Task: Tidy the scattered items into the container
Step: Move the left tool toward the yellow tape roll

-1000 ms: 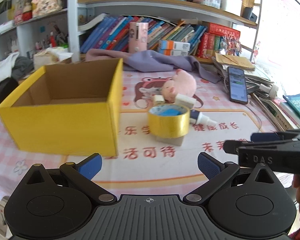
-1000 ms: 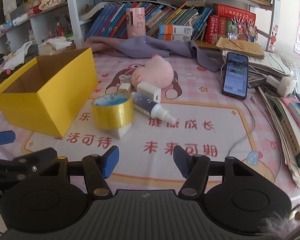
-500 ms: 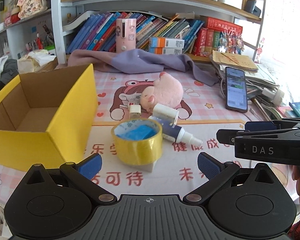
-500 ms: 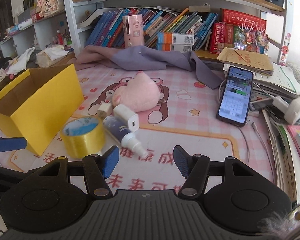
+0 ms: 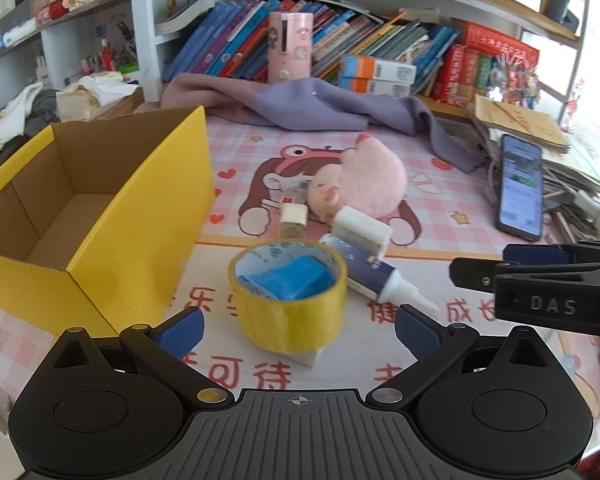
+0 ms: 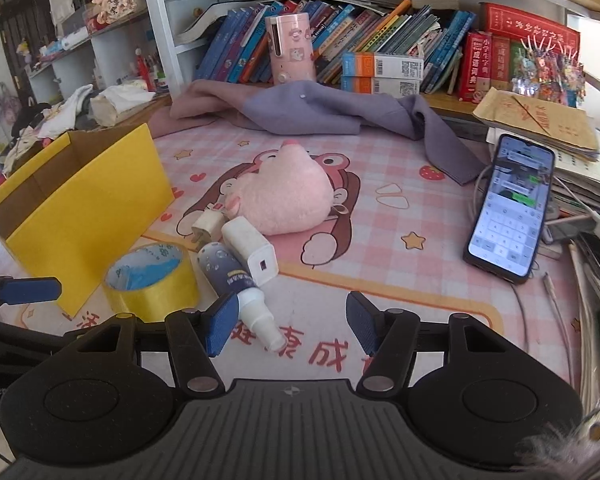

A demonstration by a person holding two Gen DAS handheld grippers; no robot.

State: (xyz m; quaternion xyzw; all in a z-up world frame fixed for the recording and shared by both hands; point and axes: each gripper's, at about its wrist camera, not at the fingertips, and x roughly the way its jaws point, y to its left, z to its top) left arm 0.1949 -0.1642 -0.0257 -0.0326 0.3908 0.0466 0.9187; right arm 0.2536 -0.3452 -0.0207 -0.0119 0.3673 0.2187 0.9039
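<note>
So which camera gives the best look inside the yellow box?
The left wrist view. It looks down into the yellow box, showing its brown floor and inner walls, with nothing visible in it. The right wrist view shows the box mostly from outside: its yellow side and a strip of inner wall, but not the floor.

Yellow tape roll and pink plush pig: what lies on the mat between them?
Between the tape roll and the plush pig lie a small cream plug, a white charger block and a dark spray bottle, clearest in the right wrist view.
</note>
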